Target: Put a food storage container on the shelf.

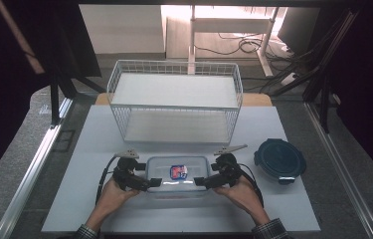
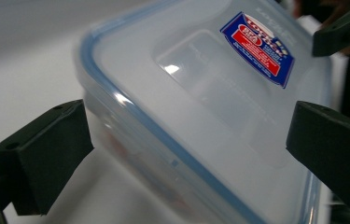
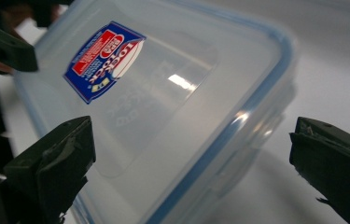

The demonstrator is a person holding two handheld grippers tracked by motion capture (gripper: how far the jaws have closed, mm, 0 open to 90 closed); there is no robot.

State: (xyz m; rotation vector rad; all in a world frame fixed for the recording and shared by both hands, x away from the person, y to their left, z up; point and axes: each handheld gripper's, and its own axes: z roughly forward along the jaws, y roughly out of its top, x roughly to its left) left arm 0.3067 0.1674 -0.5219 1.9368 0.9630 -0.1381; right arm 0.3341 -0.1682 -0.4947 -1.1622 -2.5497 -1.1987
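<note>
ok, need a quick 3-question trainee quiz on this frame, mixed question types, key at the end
1. True or false: the clear rectangular box has a red and blue sticker on its lid.
2. Where does the round dark container sit relative to the clear rectangular box, in the high view? A) to its right B) to its left C) inside the wire basket
3. How do the jaws of the left gripper and right gripper stand?

Key:
1. True.
2. A.
3. Both stand open, one at each short end of the box; in each gripper view an end of the box lies between the jaws with gaps at the pads.
</note>
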